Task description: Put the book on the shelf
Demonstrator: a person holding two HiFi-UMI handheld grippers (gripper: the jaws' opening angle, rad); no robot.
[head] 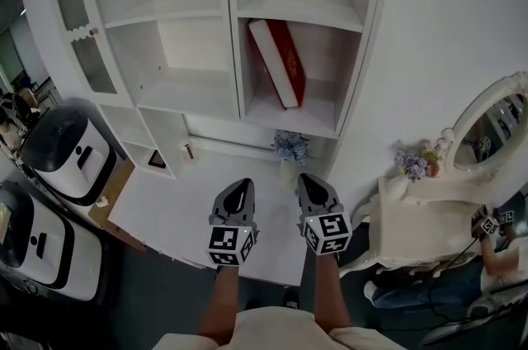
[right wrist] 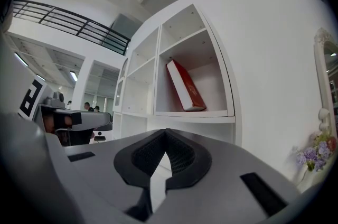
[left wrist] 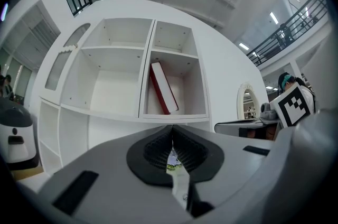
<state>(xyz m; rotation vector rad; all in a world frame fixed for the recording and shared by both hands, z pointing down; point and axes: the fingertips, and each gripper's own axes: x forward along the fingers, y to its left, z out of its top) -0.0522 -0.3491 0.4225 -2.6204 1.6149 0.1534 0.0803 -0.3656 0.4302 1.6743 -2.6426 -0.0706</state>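
A red book (head: 280, 63) leans tilted in the lower right compartment of the white shelf unit (head: 233, 18), its top toward the left wall. It shows again in the left gripper view as the red book (left wrist: 162, 88) and in the right gripper view as the red book (right wrist: 186, 85). My left gripper (head: 238, 190) and right gripper (head: 311, 185) hover side by side over the white table (head: 177, 212), well short of the shelf. Both are shut and hold nothing: the left gripper (left wrist: 172, 134) and the right gripper (right wrist: 166, 136) each have their pads meeting.
A small vase of blue flowers (head: 289, 147) stands on the table under the book's compartment. Two small objects (head: 188, 148) sit further left. White rounded machines (head: 70, 150) stand at the left. A white dresser (head: 421, 216) with an oval mirror and a person (head: 495, 257) are at the right.
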